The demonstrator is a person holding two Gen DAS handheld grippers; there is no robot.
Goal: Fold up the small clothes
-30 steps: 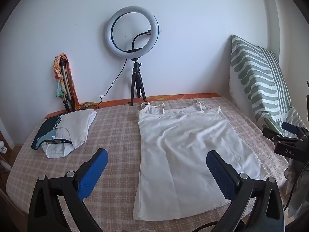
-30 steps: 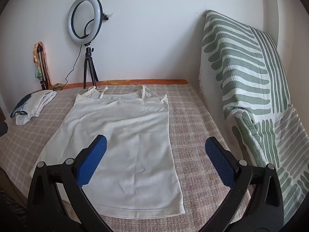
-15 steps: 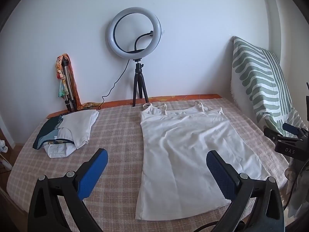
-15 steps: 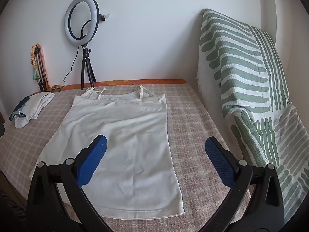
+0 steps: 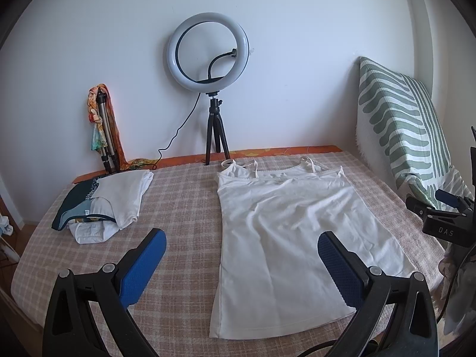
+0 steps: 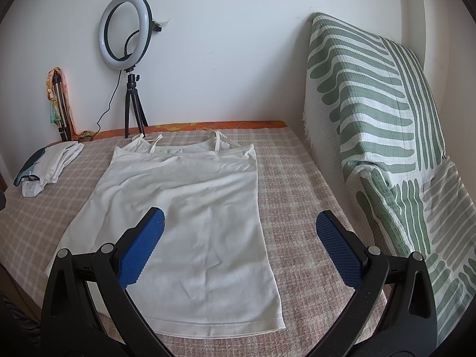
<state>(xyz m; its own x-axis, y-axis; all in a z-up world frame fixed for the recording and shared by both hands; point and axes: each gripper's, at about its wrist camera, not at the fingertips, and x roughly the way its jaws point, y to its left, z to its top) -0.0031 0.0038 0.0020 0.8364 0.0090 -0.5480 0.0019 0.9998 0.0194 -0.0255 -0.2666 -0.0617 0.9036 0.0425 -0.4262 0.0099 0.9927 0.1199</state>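
Note:
A white strappy top (image 5: pixel 285 223) lies flat on the checked bed cover (image 5: pixel 184 208), straps toward the wall, hem toward me; it also shows in the right wrist view (image 6: pixel 190 208). My left gripper (image 5: pixel 241 245) is open and empty, held above the top's near left edge. My right gripper (image 6: pixel 239 227) is open and empty, above the top's near right part. The right gripper also shows at the right edge of the left wrist view (image 5: pixel 440 208).
A pile of folded clothes (image 5: pixel 104 199) lies at the bed's left; it also shows in the right wrist view (image 6: pixel 47 166). A ring light on a tripod (image 5: pixel 208 56) and a folded tripod (image 5: pixel 102 131) stand by the wall. A green-striped cushion (image 6: pixel 386 136) leans at the right.
Both grippers have drawn back slightly and shifted left; the scene sits a little farther and more to the right. The top has not moved.

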